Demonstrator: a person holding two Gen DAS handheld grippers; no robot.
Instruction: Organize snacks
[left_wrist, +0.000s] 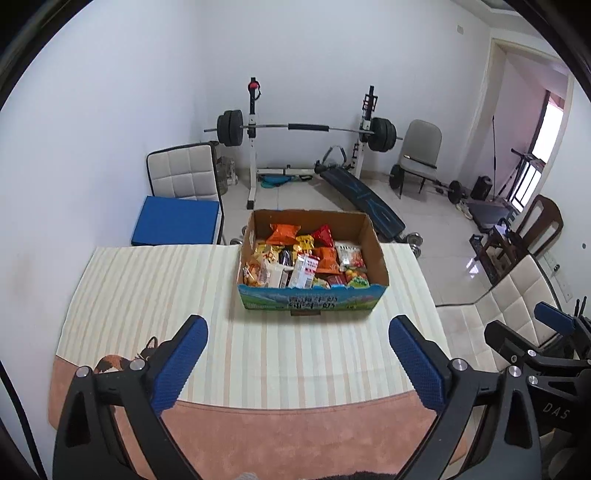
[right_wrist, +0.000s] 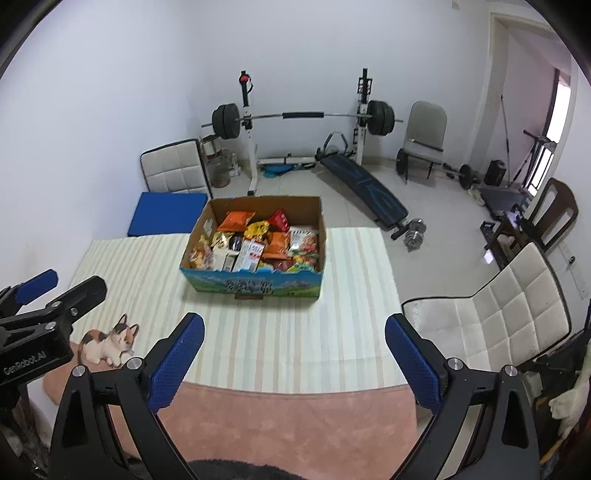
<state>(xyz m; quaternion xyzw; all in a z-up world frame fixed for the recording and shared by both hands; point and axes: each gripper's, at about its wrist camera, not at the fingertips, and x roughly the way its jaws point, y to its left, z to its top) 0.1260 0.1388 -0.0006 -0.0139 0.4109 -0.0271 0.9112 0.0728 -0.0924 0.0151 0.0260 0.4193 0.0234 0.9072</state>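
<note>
A cardboard box (left_wrist: 310, 300) with a blue-green printed front stands at the far side of the table, full of several snack packets (left_wrist: 306, 258) in orange, red, yellow and white. The right wrist view shows the same box (right_wrist: 255, 286) and snack packets (right_wrist: 258, 243) left of centre. My left gripper (left_wrist: 298, 325) is open and empty above the striped tablecloth (left_wrist: 147, 288), well short of the box. My right gripper (right_wrist: 294, 321) is also open and empty, at about the same distance from the box. Each gripper also appears at the edge of the other's view.
A cat picture (right_wrist: 109, 341) marks the cloth's near-left corner, and a pink band (right_wrist: 288, 417) runs along its near edge. A white padded chair (right_wrist: 495, 325) stands right of the table. Beyond the table are another chair with a blue cushion (left_wrist: 177, 225) and a barbell rack (left_wrist: 306, 129).
</note>
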